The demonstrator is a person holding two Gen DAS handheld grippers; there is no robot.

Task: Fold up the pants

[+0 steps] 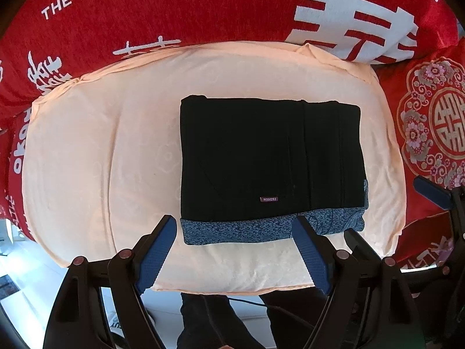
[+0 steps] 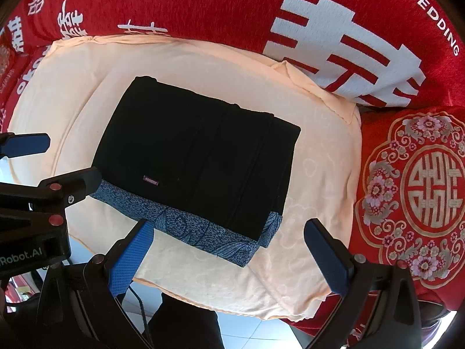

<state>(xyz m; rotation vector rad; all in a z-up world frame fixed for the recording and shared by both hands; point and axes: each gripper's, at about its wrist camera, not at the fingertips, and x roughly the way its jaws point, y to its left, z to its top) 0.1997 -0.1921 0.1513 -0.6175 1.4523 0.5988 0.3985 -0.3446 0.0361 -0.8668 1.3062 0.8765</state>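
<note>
The black pants [image 1: 261,151] [image 2: 197,151] lie folded into a flat rectangle on a peach cushion [image 1: 87,160] [image 2: 319,189]. Their blue patterned waistband [image 1: 247,229] [image 2: 186,224] runs along the near edge, and a small purple label faces up. My left gripper [image 1: 234,224] hovers above that near edge, pointing down, open, with nothing between its blue pads. My right gripper [image 2: 229,226] hangs over the pants' near right corner, also open and empty. One blue finger [image 2: 26,145] of the left gripper shows at the left of the right wrist view.
A red blanket with white characters [image 1: 203,8] [image 2: 203,5] lies behind the cushion. A red embroidered pillow [image 1: 430,122] [image 2: 421,192] sits to its right. Below the cushion's near edge are a person's dark trouser legs [image 1: 209,320], a black cable and white floor tiles [image 1: 29,276].
</note>
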